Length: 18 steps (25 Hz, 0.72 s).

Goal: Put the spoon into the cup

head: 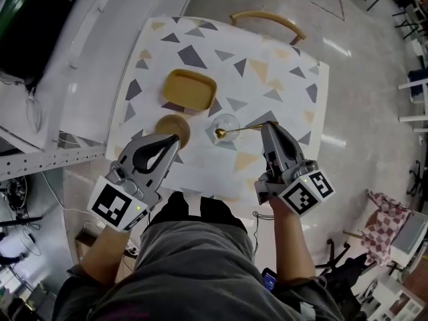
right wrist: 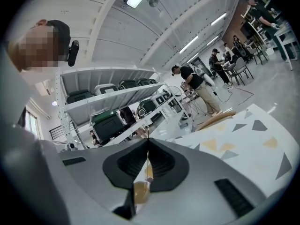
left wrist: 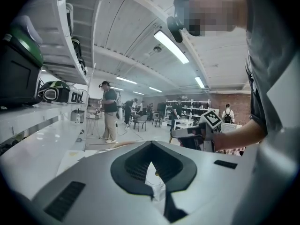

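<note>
A clear glass cup (head: pixel 227 121) stands mid-table on the triangle-patterned tabletop (head: pixel 281 79). A gold spoon (head: pixel 235 130) lies level beside it, its bowl at the cup's near rim. My right gripper (head: pixel 268 125) is shut on the handle's end. In the right gripper view the gold spoon (right wrist: pixel 148 173) shows between the closed jaws of the right gripper (right wrist: pixel 148 142). My left gripper (head: pixel 175 139) is shut on nothing, its tips over a round brown dish (head: pixel 171 126). In the left gripper view the left gripper (left wrist: pixel 151 147) shows closed jaws, and the right gripper (left wrist: pixel 186 133) appears beyond.
A yellow tray (head: pixel 189 89) lies behind the brown dish. A wooden chair back (head: pixel 267 20) stands at the table's far edge. White shelving with a green-lidded bin (head: pixel 27 19) runs along the left. People stand in the room (left wrist: pixel 109 111) beyond the table.
</note>
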Each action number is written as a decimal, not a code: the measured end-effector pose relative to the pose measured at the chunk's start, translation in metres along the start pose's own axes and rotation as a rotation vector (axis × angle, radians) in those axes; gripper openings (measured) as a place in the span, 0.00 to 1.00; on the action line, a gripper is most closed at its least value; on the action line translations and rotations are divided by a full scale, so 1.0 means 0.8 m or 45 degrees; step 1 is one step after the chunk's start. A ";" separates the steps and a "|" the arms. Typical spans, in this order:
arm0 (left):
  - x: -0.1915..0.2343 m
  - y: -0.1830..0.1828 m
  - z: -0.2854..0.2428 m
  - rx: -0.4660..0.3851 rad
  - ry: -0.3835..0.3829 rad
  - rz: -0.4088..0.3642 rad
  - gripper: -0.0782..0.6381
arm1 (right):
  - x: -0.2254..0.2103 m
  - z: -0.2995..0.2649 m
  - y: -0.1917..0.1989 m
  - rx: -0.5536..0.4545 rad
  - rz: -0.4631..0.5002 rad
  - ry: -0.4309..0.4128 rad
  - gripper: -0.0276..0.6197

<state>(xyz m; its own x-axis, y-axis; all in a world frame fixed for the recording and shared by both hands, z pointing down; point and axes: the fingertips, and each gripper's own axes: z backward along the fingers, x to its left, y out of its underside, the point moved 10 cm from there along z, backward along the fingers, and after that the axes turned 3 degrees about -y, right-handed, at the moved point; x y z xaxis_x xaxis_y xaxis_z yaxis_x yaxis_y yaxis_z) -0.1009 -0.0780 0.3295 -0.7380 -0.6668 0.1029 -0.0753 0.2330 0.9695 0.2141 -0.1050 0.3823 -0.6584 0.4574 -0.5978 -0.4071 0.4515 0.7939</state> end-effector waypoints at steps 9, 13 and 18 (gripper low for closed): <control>-0.003 0.018 -0.009 0.045 -0.061 0.030 0.13 | -0.036 -0.024 0.017 0.092 0.010 -0.018 0.08; -0.003 0.027 -0.013 0.060 -0.073 0.044 0.13 | -0.049 -0.030 0.030 0.122 0.008 -0.011 0.08; -0.003 0.034 -0.016 0.077 -0.076 0.059 0.13 | -0.062 -0.039 0.046 0.157 -0.010 0.005 0.08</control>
<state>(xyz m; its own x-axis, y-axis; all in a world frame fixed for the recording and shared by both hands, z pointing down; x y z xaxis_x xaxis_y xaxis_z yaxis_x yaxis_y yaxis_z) -0.0927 -0.0795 0.3585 -0.7800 -0.6116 0.1320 -0.0793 0.3059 0.9487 0.2118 -0.1351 0.4450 -0.6581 0.4503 -0.6034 -0.3316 0.5462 0.7692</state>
